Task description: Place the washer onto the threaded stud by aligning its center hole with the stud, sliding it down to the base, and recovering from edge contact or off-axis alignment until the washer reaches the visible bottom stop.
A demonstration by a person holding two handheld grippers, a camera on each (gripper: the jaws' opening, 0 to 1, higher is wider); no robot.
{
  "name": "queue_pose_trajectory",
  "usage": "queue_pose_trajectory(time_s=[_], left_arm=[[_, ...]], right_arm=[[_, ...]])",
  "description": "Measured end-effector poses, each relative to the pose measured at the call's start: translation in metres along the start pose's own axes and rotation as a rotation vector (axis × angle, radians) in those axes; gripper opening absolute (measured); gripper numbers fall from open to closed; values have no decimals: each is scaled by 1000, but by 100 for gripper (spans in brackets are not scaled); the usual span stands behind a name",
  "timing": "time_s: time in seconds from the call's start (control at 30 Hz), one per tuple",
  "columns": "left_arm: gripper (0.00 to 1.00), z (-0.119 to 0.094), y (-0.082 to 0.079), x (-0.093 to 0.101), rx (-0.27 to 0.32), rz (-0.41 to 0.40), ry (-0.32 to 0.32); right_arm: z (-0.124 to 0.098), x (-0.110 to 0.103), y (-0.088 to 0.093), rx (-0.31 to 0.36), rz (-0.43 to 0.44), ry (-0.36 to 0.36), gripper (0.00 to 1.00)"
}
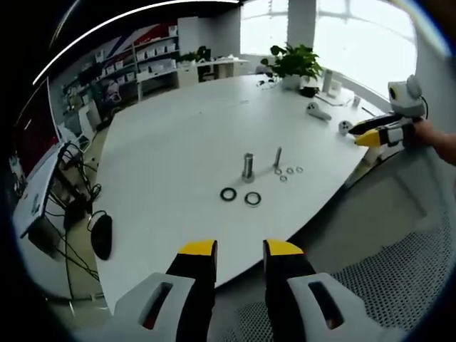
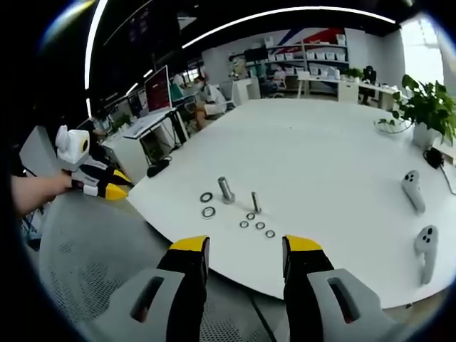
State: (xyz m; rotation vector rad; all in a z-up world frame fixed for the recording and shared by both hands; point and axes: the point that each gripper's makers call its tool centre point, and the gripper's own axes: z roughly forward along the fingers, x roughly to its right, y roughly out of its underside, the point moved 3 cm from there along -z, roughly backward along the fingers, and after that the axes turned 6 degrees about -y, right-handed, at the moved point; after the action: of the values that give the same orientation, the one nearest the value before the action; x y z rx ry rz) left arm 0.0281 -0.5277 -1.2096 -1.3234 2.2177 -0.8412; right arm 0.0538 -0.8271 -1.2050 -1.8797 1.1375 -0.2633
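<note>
Left gripper held off the near edge of the white surface, jaws apart and empty. Right gripper likewise short of the surface's edge, jaws parted, nothing between them; seen also at the right of the left gripper view, in a hand.

On the surface, nearest the edge: two large dark washers lying flat, just before the thick stud, which stood upright. Beside that stud, a thinner threaded stud, also upright. Around the thin stud's base, four small washers flat on the surface, none on a stud.

Farther from the studs: two white controllers and a potted plant by the bright windows. Off the surface's left side, a dark mouse, cables and a monitor. Beyond everything, shelves along the back wall.
</note>
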Motion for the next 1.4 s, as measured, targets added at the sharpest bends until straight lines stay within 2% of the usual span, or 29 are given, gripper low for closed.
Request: queue_pose_trajectory(time_s=[0.13,0.43,0.5,0.53,0.8,0.93,1.17,1.33,1.4], left_arm=[[25,-1,-1,2,4,2,-3],[28,1,-4,2,-13,-15,28],[28,3,-2,4,-38,-16,49],[28,4,2,6,-79,-26,79],[28,18,-15,-4,-78,3,69],[28,31,-24,-2,-88,-9,87],[29,62,-38,-4,-109,-7,41],[28,85,-40,-8,-145,-8,12],[28,93,-41,-10,-154,-43,8]], right_arm=[[1,0,4,-26,-2,-5,43],[1,2,6,-38,1,6,44],[1,2,6,-38,3,6,44],[1,2,6,-41,1,7,44],[1,2,5,-32,2,8,44],[1,3,4,-27,0,10,44],[0,3,3,-25,-1,13,44],[1,3,3,-27,0,14,44],[1,3,3,-25,1,15,44]])
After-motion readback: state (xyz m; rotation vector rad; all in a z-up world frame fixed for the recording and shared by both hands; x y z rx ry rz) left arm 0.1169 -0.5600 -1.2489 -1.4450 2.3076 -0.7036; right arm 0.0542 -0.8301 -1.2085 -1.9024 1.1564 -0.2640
